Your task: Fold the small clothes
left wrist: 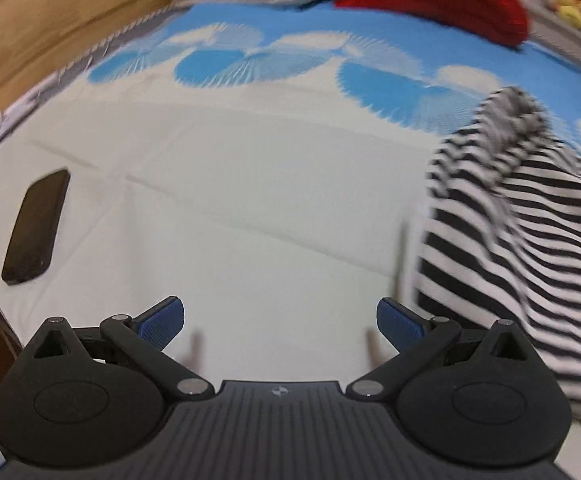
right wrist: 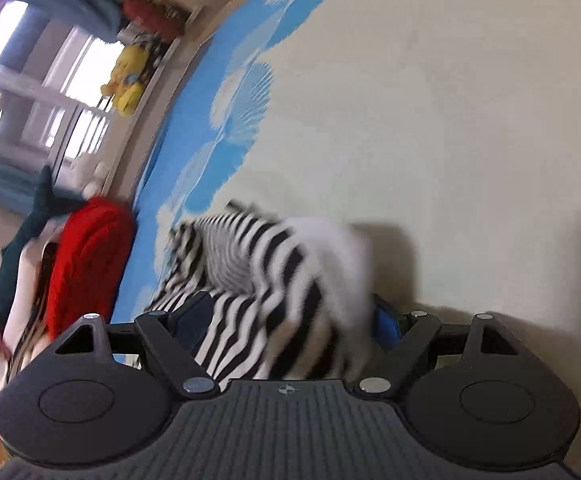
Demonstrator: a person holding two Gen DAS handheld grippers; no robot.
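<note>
A black phone (left wrist: 36, 226) lies near the bed's (left wrist: 250, 208) left edge. The left gripper (left wrist: 280, 326) hangs over bare sheet, its fingers apart and holding nothing. Right of it sits the striped shirt (left wrist: 530, 248), bunched in a heap. The right gripper (right wrist: 290, 320) has the shirt between its wide fingers; I cannot tell if they pinch it. The folding has not begun. Next, I think, both grippers need to spread the shirt flat.

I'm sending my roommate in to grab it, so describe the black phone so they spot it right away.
Start at the bed sheet, cream with blue fan shapes. On its plain cream part, near the left edge by the wooden floor, lies the phone, flat and alone. It is the only solid black slab; the clothes nearby are striped, red or grey.
</note>
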